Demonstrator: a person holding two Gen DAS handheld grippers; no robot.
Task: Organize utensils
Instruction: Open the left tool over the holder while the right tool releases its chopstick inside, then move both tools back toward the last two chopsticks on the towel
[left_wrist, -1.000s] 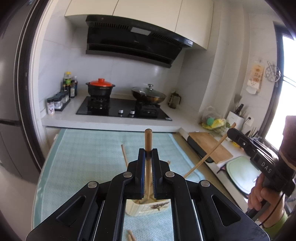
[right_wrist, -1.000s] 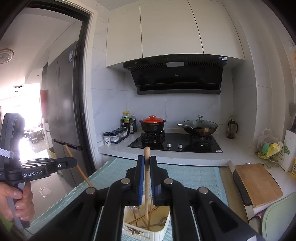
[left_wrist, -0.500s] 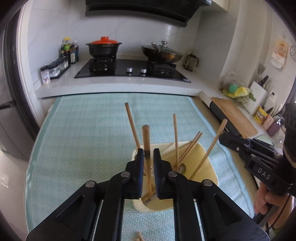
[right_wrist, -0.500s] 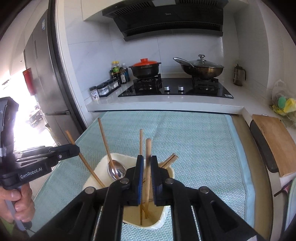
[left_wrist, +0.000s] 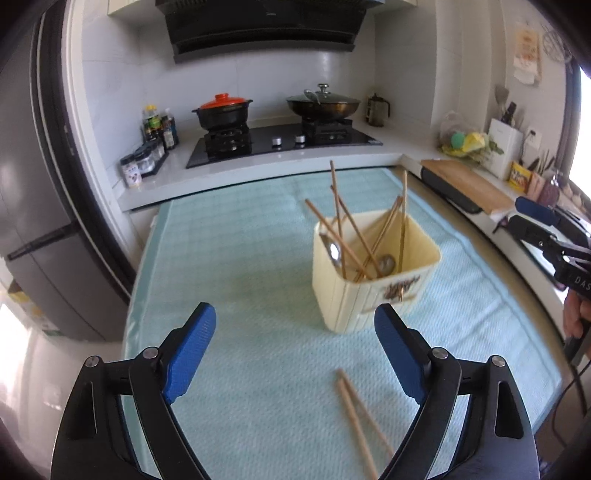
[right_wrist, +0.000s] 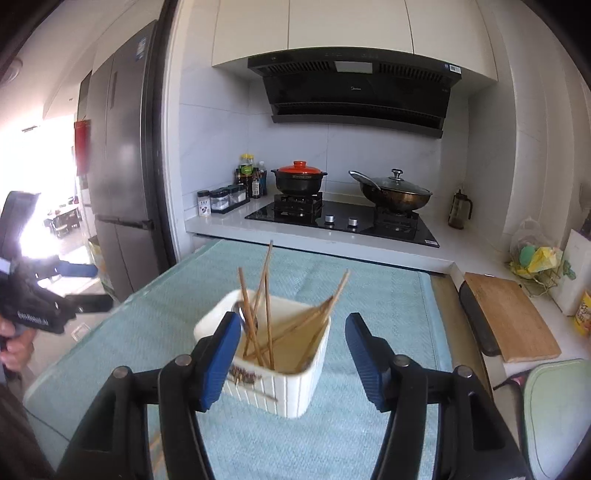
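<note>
A cream utensil holder (left_wrist: 373, 291) stands on the teal mat (left_wrist: 236, 258), with several wooden chopsticks (left_wrist: 354, 236) and two metal spoons (left_wrist: 332, 253) leaning in it. Two more chopsticks (left_wrist: 354, 413) lie on the mat in front of it. My left gripper (left_wrist: 295, 317) hangs short of the holder, to its left; its jaws are opening with nothing between them. In the right wrist view the holder (right_wrist: 306, 384) sits just beyond my right gripper (right_wrist: 293, 325), whose jaws are opening too, with the pads touching nothing. Each gripper shows at the edge of the other's view.
Behind the mat runs a white counter with a black hob (left_wrist: 277, 142), a red-lidded pot (left_wrist: 221, 110), a lidded wok (left_wrist: 323, 103) and spice jars (left_wrist: 144, 162). A wooden cutting board (right_wrist: 513, 317) lies to the right. A grey fridge (right_wrist: 122, 166) stands to the left.
Both grippers were shut on a chopstick over the holder. Both have let go; the chopsticks now stand in the holder. The jaws have spread wide and both grippers have drawn back from it.
</note>
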